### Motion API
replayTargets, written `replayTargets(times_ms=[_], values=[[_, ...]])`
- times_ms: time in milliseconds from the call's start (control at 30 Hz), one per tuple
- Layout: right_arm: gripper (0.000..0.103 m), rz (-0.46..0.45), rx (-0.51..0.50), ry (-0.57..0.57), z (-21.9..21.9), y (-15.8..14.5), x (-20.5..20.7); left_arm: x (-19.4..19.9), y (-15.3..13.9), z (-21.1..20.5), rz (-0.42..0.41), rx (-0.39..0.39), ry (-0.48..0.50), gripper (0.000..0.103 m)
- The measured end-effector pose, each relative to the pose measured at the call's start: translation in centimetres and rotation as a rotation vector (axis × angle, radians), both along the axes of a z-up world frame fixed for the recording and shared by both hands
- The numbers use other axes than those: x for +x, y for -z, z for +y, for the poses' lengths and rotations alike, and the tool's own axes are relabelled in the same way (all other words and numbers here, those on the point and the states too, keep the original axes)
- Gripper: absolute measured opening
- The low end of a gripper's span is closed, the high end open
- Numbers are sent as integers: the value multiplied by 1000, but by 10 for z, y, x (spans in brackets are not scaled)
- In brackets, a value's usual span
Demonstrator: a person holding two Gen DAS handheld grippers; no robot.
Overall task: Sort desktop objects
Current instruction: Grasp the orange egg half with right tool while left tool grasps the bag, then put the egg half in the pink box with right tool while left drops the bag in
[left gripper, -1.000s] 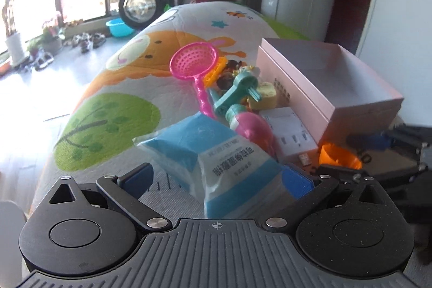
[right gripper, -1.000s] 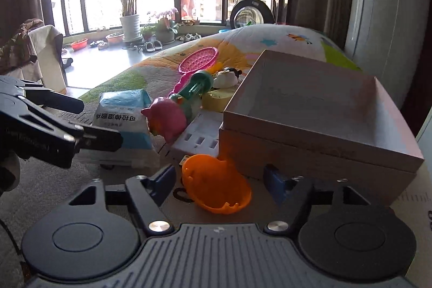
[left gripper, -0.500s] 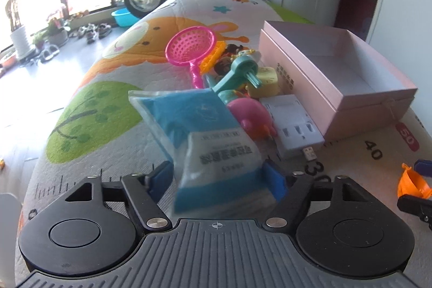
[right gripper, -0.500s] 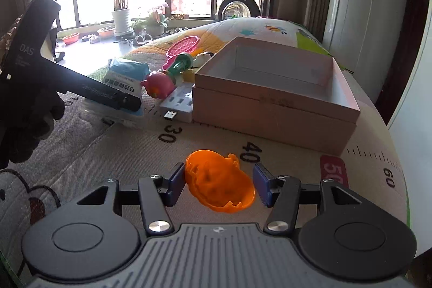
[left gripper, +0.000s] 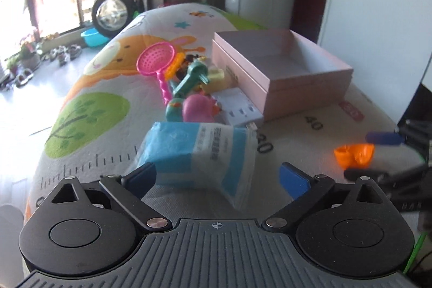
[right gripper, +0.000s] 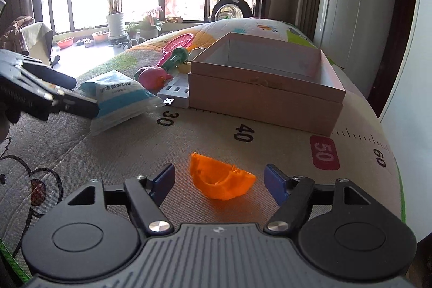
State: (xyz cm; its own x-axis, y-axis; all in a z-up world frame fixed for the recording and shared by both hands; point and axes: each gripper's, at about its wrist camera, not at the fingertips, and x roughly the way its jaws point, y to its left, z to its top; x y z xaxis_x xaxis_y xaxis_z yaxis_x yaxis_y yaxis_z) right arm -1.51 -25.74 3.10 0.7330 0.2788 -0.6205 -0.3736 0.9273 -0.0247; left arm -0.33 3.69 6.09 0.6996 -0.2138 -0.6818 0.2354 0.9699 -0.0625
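1. A cartoon-printed play mat [right gripper: 81,153] covers the whole surface, with ruler marks and the numbers 30, 40, 50 and 60 along its near edge.
2. An open pink box [right gripper: 266,96] stands on the mat behind the 40 mark.
3. A white power strip [right gripper: 175,93] lies just beside the box's left wall.
4. A blue-and-white packet [right gripper: 121,99] lies near the 30 mark.
5. An orange plastic shell [right gripper: 220,180] lies apart, in front of the 40 mark.
6. A pink pig toy [left gripper: 198,108], a teal toy [left gripper: 189,80] and a pink sieve scoop [left gripper: 156,60] cluster behind the packet.

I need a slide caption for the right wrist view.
Right gripper, jaws opening around the orange toy on the mat before the pink box.
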Motion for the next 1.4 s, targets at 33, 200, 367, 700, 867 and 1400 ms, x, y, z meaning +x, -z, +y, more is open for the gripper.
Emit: replayTargets(times_ms=[33, 200, 367, 700, 867, 1400], values=[[76, 0, -2, 0, 1, 1, 1, 7, -1, 0, 25, -27, -17, 101], [80, 27, 5, 16, 4, 10, 4, 50, 13, -4, 167, -132, -114, 102], [84, 28, 10, 38, 5, 16, 4, 91, 25, -9, 147, -71, -144, 102], [76, 22, 18, 28, 5, 16, 5, 84, 27, 1, 88, 14, -131, 62], [70, 1, -17, 2, 11, 17, -1, 54, 24, -1, 65, 66, 23, 43], [85, -13, 13, 57, 6, 18, -1, 127, 31, -3, 206, -16, -286, 103]])
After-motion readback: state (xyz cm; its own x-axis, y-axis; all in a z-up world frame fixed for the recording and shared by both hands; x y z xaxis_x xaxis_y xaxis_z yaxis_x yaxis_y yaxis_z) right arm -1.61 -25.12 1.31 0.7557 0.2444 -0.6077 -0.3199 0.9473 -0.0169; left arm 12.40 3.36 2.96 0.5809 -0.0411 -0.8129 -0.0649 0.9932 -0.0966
